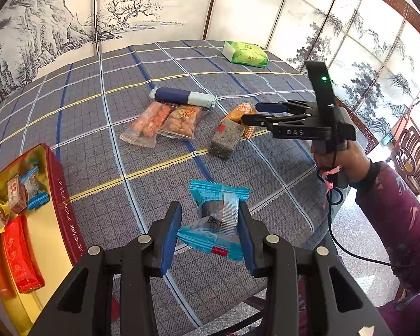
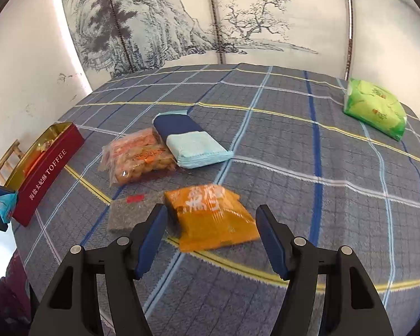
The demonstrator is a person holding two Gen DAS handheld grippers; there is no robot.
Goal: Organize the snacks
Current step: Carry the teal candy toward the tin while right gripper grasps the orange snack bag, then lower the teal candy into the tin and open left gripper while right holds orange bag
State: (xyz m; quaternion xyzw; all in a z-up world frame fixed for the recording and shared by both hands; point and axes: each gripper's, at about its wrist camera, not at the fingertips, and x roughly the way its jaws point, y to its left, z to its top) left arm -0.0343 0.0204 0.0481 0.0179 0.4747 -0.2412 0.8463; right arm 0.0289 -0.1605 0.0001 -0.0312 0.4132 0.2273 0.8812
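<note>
Snacks lie scattered on a table covered with a grey checked cloth [image 1: 103,117], and a few are already inside the red toffee tin [image 1: 60,196] at the left edge. In the left wrist view the left gripper [image 1: 210,232] pinches a blue wrapped snack [image 1: 217,218] between its blue pads [image 1: 170,232], which press against the wrapper on both sides; the packet is lifted off the cloth, just right of the tin. Inside the tin sit a long red packet [image 1: 19,254], a small blue packet [image 1: 35,189] and a small brown one [image 1: 15,196].

Near the middle of the table two clear bags of orange-coloured bites [image 1: 165,123] lie side by side, touching a navy and pale blue roll [image 1: 182,98] behind them. To their right a grey speckled bar [image 1: 226,140] rests against an orange packet [image 1: 240,114].

The right gripper [image 2: 212,232] hovers over that orange packet [image 2: 212,218] with its fingers spread wide apart, one on either side of it, holding nothing. From this side the grey bar [image 2: 128,212] lies just left of the orange packet, the clear bags [image 2: 137,159] and the roll [image 2: 187,142] lie beyond, and the tin [image 2: 47,168] stands at the far left. A green bag [image 2: 375,109] sits well apart from everything else, at the far right edge of the table
</note>
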